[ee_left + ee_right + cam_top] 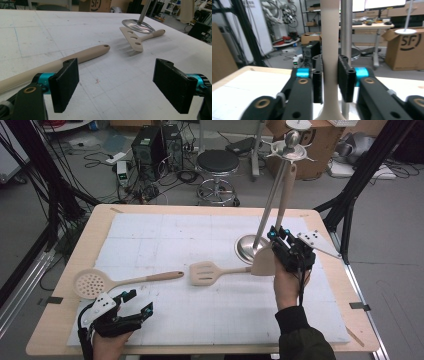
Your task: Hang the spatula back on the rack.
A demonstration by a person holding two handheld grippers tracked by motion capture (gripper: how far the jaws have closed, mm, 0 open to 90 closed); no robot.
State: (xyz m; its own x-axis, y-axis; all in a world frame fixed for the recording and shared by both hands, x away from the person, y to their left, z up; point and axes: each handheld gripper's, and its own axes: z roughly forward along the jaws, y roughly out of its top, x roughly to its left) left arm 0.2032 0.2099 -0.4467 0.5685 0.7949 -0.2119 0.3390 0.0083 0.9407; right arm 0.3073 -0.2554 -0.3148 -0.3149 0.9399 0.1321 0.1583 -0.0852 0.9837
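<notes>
Beige spatula [280,205]: upright beside rack pole [270,200], top end hidden near hooks; smooth matte handle, flat blade low. Right gripper [278,236] clamped on handle. Left gripper [138,302] wide, nothing held, over mat.

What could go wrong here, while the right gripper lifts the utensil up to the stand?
The right gripper clamps the beige utensil low on its handle, so the long top may swing and miss the hook ring. The handle runs close beside the steel pole; a knock might tip the stand.
</notes>
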